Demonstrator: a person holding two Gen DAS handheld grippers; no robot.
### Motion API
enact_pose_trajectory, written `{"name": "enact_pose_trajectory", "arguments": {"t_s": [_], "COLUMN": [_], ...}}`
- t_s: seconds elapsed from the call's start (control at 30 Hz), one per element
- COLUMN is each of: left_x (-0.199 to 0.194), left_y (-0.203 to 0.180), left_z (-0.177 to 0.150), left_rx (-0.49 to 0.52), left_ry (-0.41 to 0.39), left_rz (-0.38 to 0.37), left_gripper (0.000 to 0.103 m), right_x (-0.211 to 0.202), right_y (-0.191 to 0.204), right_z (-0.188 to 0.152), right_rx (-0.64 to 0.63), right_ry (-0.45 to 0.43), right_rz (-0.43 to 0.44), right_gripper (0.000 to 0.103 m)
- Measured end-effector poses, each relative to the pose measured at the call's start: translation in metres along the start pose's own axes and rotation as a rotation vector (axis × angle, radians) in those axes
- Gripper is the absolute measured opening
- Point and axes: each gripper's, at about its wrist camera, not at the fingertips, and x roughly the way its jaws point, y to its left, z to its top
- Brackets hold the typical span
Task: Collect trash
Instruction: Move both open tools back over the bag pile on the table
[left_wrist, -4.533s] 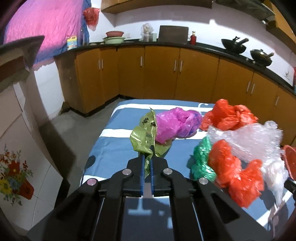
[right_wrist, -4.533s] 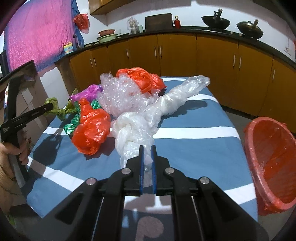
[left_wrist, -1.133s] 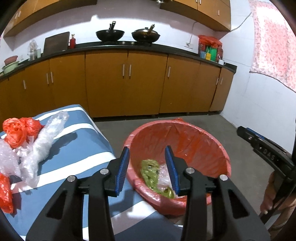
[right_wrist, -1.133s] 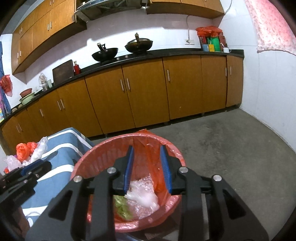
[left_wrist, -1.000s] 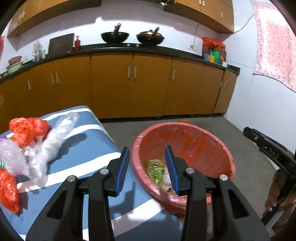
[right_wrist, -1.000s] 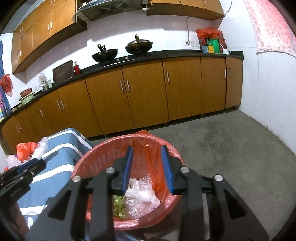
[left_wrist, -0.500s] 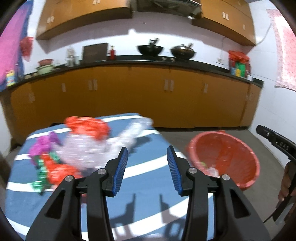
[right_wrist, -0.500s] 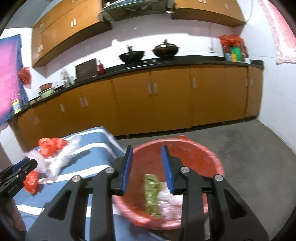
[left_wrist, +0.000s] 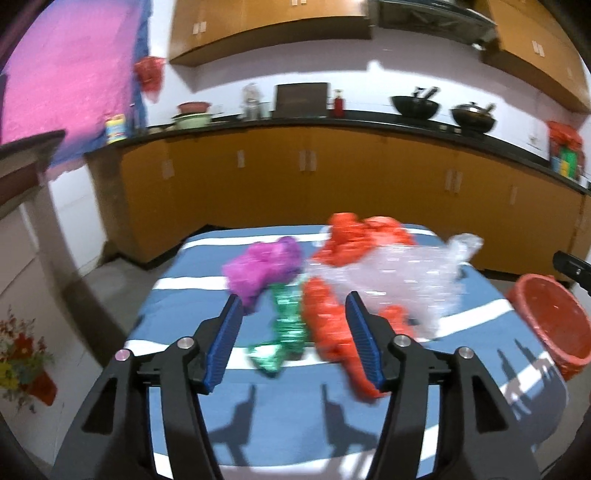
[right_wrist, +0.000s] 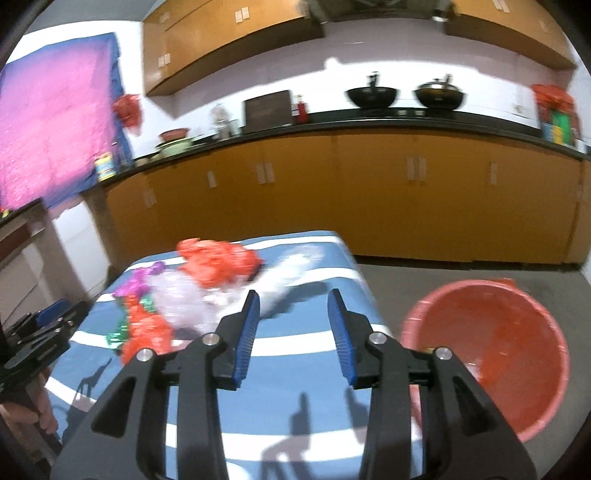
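Both empty, their jaws just opening wider, the left gripper (left_wrist: 291, 341) and right gripper (right_wrist: 293, 332) are facing the plastic bags (left_wrist: 332, 280); each should be pinching one crumpled bag firmly.

**Bright overhead light, motion-smeared frames**

Indoor light from above and behind throws crisp gripper shadows onto the striped bench (left_wrist: 192, 402). Both views are blurred; the plastic bags (left_wrist: 332, 295) smear. Fisheye bends the cabinets (right_wrist: 369, 192), corners vignette black.

crumpled bags (left_wrist: 354, 280) on table (left_wrist: 258, 424) (bin (left_wrist: 546, 317) right, beside it)
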Motion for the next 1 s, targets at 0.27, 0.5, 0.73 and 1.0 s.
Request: {"name": "enact_pose_trajectory", "arguments": {"t_s": [0.27,0.5,0.73,1.0], "left_x": [0.018,0.029,0.038,0.045], "left_y": [0.049,0.073,0.084,0.077], "left_z": [-0.003,-0.006,-0.007,-0.009], "left_rx": [-0.041,-0.050,-0.047,-0.055], "left_ry": [0.015,0.023,0.025,0.046], "left_rz": [0.064,0.069,0.060,0.027], "left_gripper": [0.066,0.067,0.067,0.067], "right_x": [0.042,0.080,0.106,0.109], "right_y": [0.067,0.100,0.108,0.104], "right_z": [0.008,0.009,0.003,-0.007], "right_rx": [-0.072,-0.113,-0.147,-0.158], "right_ry": [0.039,0.078,0.128,0.175], "right_rz": [0.117,0.130,0.111,0.132], "right_gripper": [0.056,0.061,0.056,0.011]}}
